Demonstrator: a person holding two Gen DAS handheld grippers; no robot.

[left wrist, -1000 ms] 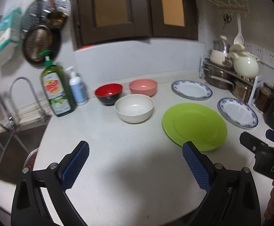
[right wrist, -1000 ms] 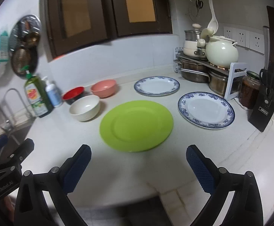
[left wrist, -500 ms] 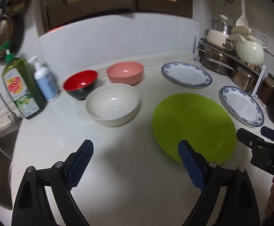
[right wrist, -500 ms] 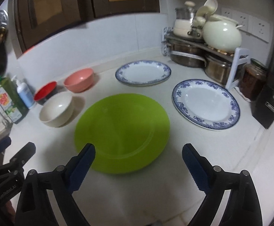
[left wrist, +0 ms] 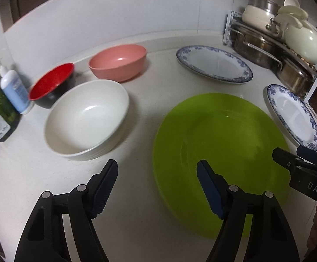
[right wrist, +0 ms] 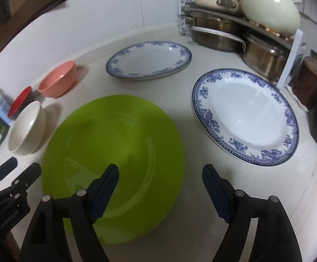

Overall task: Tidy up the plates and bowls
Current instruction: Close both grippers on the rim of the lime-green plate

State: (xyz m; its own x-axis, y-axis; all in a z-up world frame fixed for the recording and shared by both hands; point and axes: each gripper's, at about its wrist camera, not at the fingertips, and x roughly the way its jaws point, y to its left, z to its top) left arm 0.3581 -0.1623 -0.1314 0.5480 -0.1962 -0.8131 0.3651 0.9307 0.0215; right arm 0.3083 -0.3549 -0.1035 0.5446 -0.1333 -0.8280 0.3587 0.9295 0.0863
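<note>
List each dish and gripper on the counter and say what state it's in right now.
green plate: flat on the counter, empty
near blue-rimmed plate: flat, empty
far blue-rimmed plate: flat, empty
white bowl: upright, empty
pink bowl: upright, empty
red bowl: upright, empty
left gripper: closing, holding nothing
right gripper: closing, holding nothing

Bowls [left wrist: 86, 118] left of plates [left wrist: 219, 150]

**Dim kitchen light, fisheye bend, motion smear**

Both views are dim and slightly green-tinted, darkening to black at the rounded corners. Small highlights sit inside the white bowl [left wrist: 86, 118] and pink bowl [left wrist: 118, 62]; soft shadows fall beside them on the surface [left wrist: 154, 83]. Straight lines bow strongly near the frame edges. The green plate [right wrist: 112, 163] looks smeared by motion.
</note>
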